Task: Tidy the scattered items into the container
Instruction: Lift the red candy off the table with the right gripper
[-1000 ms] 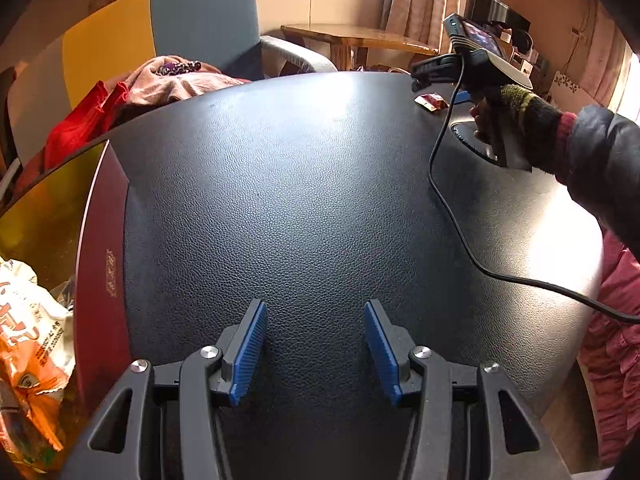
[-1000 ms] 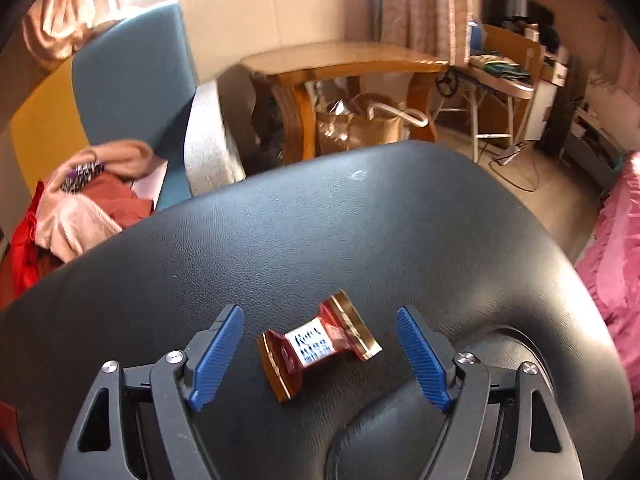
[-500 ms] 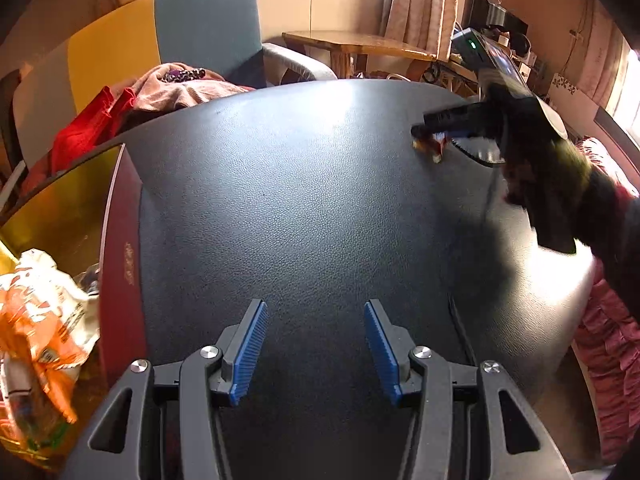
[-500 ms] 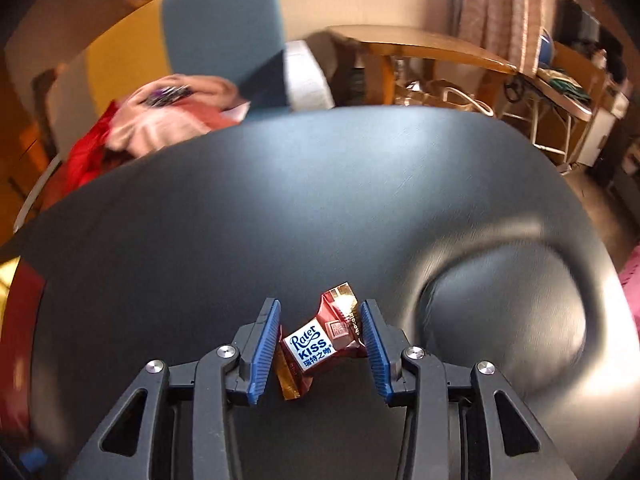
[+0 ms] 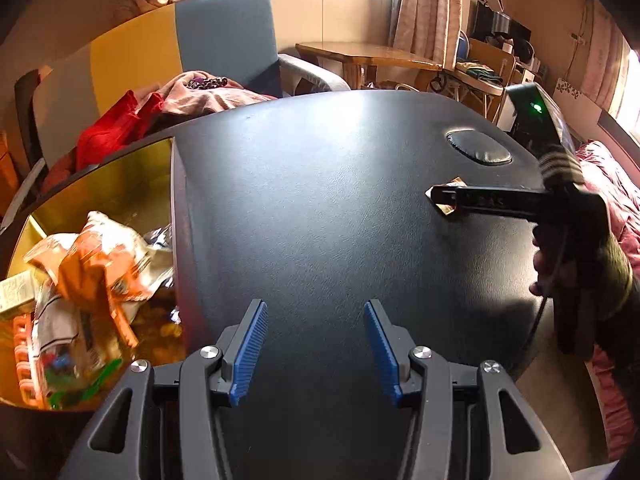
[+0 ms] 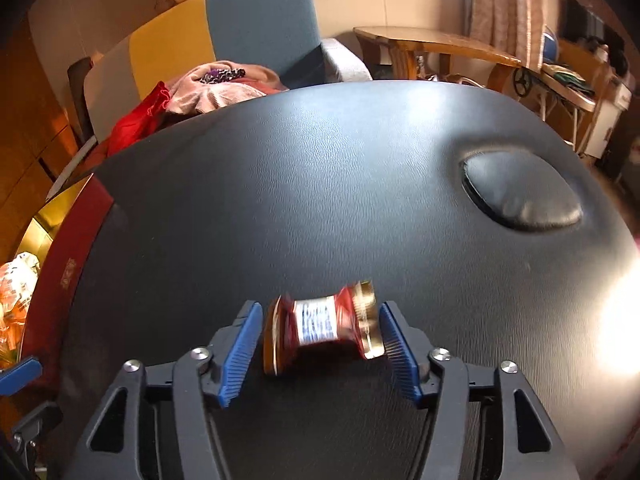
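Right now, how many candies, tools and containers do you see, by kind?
Candy: 1
Tools: 2 (left tool; right tool, jaws just opening, candy loose between them)
Container: 1
Total: 4

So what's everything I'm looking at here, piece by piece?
Wrapped sweet: one, red and gold, over the black top.
Black padded top: one, centre.
Box: one, gold inside, red rim, left of the top.
Snack packets: several, mostly orange, in the box.
Armchair: one, blue and yellow, behind.
Clothes: a pile, red and pink, on the armchair.
Wooden table: one, brown, far back.
Left tongs: blue pads, open, empty.
Right tongs: blue pads, just been opening, sweet between them.
Gloved hand: one, dark, holding the right tongs.
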Demonstrator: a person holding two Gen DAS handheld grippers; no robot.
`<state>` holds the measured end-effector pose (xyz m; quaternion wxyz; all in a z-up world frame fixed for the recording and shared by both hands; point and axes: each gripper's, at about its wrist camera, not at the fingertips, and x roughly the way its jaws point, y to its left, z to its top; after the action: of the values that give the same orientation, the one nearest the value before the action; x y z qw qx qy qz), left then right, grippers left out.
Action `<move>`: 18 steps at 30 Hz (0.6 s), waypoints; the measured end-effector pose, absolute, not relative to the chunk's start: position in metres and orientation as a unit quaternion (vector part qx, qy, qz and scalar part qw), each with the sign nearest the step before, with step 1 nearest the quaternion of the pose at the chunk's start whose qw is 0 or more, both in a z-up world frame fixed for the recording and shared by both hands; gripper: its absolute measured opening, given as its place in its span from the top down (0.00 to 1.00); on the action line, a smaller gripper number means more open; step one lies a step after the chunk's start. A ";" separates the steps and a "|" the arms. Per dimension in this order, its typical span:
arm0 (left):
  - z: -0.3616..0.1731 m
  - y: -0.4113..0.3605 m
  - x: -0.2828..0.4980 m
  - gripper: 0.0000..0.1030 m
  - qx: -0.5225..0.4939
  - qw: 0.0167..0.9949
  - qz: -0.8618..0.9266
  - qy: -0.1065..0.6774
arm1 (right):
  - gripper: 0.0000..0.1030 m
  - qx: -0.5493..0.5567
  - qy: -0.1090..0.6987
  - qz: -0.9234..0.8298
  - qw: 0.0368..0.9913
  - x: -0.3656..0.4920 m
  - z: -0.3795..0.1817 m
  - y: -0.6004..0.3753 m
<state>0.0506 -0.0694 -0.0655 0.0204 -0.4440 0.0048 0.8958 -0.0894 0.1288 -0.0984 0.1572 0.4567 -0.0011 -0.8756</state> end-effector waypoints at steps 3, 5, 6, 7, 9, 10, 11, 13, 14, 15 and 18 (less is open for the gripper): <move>-0.064 -0.071 0.057 0.50 -0.440 0.020 0.898 0.009 | 0.26 0.451 -0.013 -0.881 0.141 -0.074 -0.099 0.133; -0.063 -0.072 0.060 0.51 -0.440 0.018 0.898 0.013 | 0.27 0.447 -0.008 -0.886 0.126 -0.069 -0.099 0.134; -0.063 -0.072 0.061 0.50 -0.440 0.017 0.898 0.014 | 0.27 0.445 0.001 -0.887 0.122 -0.069 -0.099 0.133; -0.062 -0.072 0.062 0.50 -0.439 0.016 0.898 0.015 | 0.28 0.442 0.010 -0.889 0.117 -0.068 -0.098 0.132; -0.061 -0.072 0.064 0.50 -0.438 0.014 0.899 0.017 | 0.31 0.440 0.025 -0.890 0.117 -0.070 -0.096 0.131; -0.060 -0.071 0.066 0.50 -0.438 0.014 0.899 0.018 | 0.32 0.441 0.036 -0.888 0.122 -0.072 -0.095 0.129; -0.060 -0.071 0.066 0.50 -0.438 0.014 0.899 0.018 | 0.32 0.443 0.047 -0.886 0.126 -0.075 -0.094 0.127; -0.059 -0.071 0.067 0.50 -0.436 0.013 0.900 0.017 | 0.37 0.449 0.065 -0.881 0.135 -0.081 -0.095 0.123; -0.058 -0.071 0.067 0.50 -0.435 0.012 0.900 0.017 | 0.41 0.453 0.073 -0.878 0.139 -0.084 -0.095 0.121; -0.057 -0.070 0.067 0.50 -0.435 0.013 0.900 0.017 | 0.43 0.457 0.078 -0.875 0.141 -0.086 -0.096 0.119; -0.056 -0.069 0.068 0.50 -0.435 0.013 0.900 0.018 | 0.44 0.464 0.078 -0.871 0.143 -0.091 -0.098 0.119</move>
<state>0.0677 -0.0690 -0.0564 0.0130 -0.4351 0.0181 0.9001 -0.0915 0.1186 -0.0981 0.1428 0.4637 0.0782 -0.8709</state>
